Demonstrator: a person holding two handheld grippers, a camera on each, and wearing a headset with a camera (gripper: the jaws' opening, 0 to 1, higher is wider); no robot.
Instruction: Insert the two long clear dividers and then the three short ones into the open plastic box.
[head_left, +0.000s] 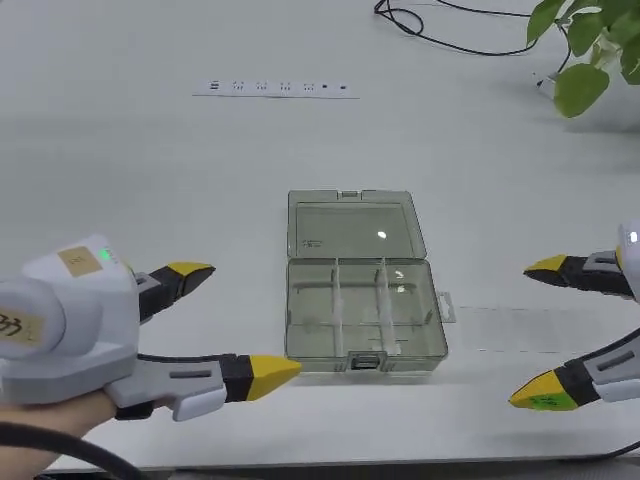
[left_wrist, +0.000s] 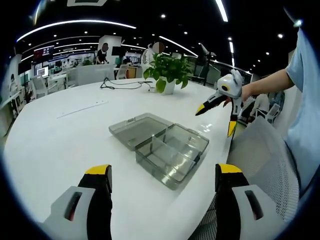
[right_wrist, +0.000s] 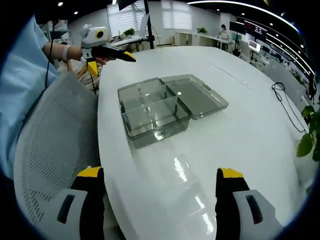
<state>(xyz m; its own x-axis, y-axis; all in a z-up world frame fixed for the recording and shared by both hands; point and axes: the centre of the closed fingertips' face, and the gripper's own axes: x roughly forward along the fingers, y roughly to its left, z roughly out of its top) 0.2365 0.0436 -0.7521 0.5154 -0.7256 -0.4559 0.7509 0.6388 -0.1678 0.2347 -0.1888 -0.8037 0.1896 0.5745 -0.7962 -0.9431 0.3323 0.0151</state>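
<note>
The open smoky-clear plastic box (head_left: 365, 320) lies mid-table, its lid (head_left: 355, 225) folded flat behind it. Two clear dividers (head_left: 337, 305) stand inside the box, running front to back. Faint clear divider strips (head_left: 520, 330) lie flat on the table just right of the box, and the same strips (right_wrist: 192, 187) lie between my right gripper's jaws. My left gripper (head_left: 240, 320) is open, left of the box and apart from it. My right gripper (head_left: 535, 330) is open around the strips' right end, holding nothing. The box (left_wrist: 172, 152) sits ahead of my left gripper (left_wrist: 162, 172).
A white strip with dark marks (head_left: 275, 88) lies far back on the table. A black cable (head_left: 440, 25) and a potted plant (head_left: 590, 50) sit at the back right. The table's front edge runs close below the grippers. A mesh chair (left_wrist: 270, 165) stands beside it.
</note>
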